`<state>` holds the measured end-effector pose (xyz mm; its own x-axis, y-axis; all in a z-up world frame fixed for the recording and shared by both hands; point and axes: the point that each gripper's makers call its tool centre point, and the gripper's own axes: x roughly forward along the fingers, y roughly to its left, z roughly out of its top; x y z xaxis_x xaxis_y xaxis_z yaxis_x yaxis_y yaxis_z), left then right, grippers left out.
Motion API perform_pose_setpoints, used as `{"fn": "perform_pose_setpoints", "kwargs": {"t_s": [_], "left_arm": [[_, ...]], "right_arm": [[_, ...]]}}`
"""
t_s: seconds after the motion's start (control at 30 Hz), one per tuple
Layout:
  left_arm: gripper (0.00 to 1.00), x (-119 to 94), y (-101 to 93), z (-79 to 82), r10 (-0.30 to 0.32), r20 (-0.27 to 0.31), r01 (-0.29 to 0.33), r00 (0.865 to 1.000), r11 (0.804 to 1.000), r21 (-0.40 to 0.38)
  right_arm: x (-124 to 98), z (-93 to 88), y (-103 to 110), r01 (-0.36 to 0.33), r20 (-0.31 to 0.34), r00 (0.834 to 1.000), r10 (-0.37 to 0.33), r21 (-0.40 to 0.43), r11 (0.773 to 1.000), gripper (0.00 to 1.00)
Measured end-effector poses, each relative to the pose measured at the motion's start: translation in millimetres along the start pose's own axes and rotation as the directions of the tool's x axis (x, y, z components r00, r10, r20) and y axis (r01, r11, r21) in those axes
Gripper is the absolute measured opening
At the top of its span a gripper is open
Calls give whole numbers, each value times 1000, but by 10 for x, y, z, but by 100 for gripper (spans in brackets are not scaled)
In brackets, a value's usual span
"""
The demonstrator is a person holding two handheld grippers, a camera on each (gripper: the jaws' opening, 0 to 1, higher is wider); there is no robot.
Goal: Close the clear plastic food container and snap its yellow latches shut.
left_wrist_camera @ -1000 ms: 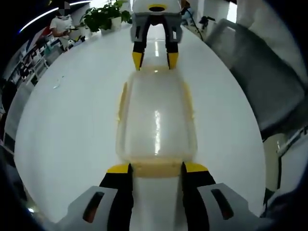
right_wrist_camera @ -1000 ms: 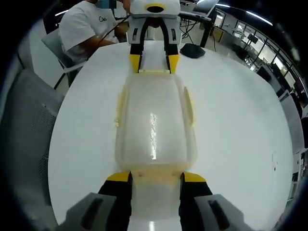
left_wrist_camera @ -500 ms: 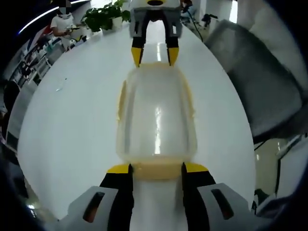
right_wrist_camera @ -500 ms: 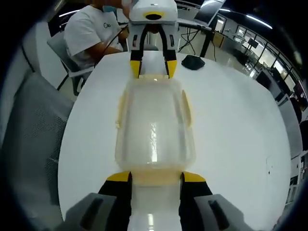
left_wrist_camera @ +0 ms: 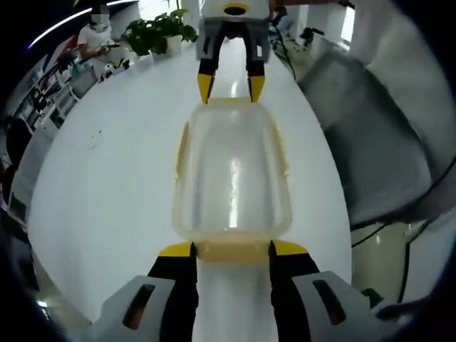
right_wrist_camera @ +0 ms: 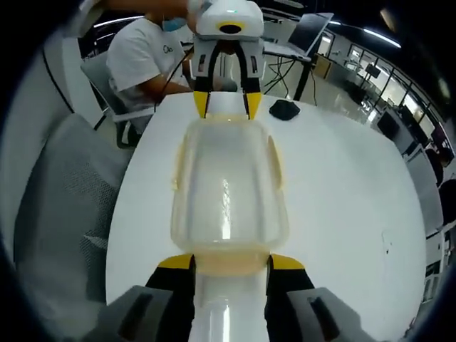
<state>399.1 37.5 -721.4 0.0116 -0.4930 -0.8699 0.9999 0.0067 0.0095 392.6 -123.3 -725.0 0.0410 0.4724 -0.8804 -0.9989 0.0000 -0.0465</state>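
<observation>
On my left, a grey chair point(right_wrist_camera: 57, 214) stands by the white table point(right_wrist_camera: 342, 206). The container point(right_wrist_camera: 228, 196) is between my two grippers, lid on. My right gripper point(right_wrist_camera: 229, 262) has its jaws apart, straddling the near end latch point(right_wrist_camera: 229, 262); my left gripper point(right_wrist_camera: 227, 105) meets the far end. In the left gripper view, my left gripper point(left_wrist_camera: 231, 249) straddles its latch point(left_wrist_camera: 231, 251) likewise, jaws apart, with my right gripper point(left_wrist_camera: 229, 90) opposite, beyond the container point(left_wrist_camera: 231, 171). A plant point(left_wrist_camera: 158, 32) stands far off.

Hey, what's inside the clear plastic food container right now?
Through the food container's translucent lid nothing is visible, only glare and the white table beneath. Haze could hide something small.
</observation>
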Motion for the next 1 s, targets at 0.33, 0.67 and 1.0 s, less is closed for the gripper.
{"fn": "perform_pose_setpoints", "kwargs": {"t_s": [0.33,0.67,1.0], "left_arm": [[37,-42,2,423,11,-15,-10,1000,999,33],[37,48,3,866,30,-38,-27,999,998,65],[37,247,14,1249,22,-39,-18,999,996,89]], "right_arm": [[-356,-199,19,27,8,1000,-27,11,1000,36],[-664,-504,38,69,0,998,-69,13,998,36],[-917,-895,56,66,-1,998,-66,40,997,36]]}}
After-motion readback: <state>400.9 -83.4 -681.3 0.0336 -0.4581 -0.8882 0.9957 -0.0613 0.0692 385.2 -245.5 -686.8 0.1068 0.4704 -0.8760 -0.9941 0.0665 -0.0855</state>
